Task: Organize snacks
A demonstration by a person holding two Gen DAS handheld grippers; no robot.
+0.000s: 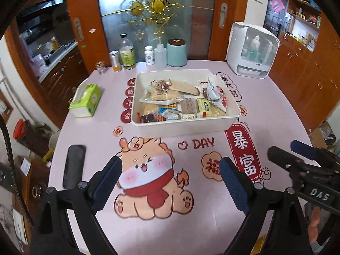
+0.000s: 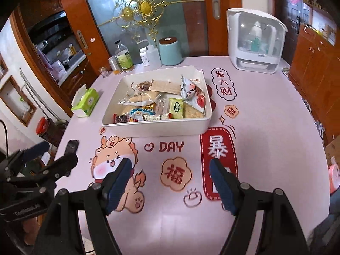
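Note:
A white rectangular tray (image 1: 184,125) (image 2: 157,128) sits in the middle of the round table, filled with several wrapped snacks (image 1: 182,99) (image 2: 163,102). My left gripper (image 1: 171,169) hovers open over the cartoon print in front of the tray, nothing between its blue pads. My right gripper (image 2: 170,167) is also open and empty, over the table's near side. In the left wrist view the right gripper (image 1: 297,150) shows at the right edge. The right wrist view has the left gripper (image 2: 51,153) at its left edge. Both are well short of the tray.
A black phone (image 1: 74,165) (image 2: 71,146) lies near the table's left edge. A green tissue box (image 1: 86,99) (image 2: 86,102) stands left of the tray. Bottles, a can and a teal canister (image 1: 176,52) (image 2: 170,51) line the far edge. A white appliance (image 1: 252,48) (image 2: 255,42) stands far right.

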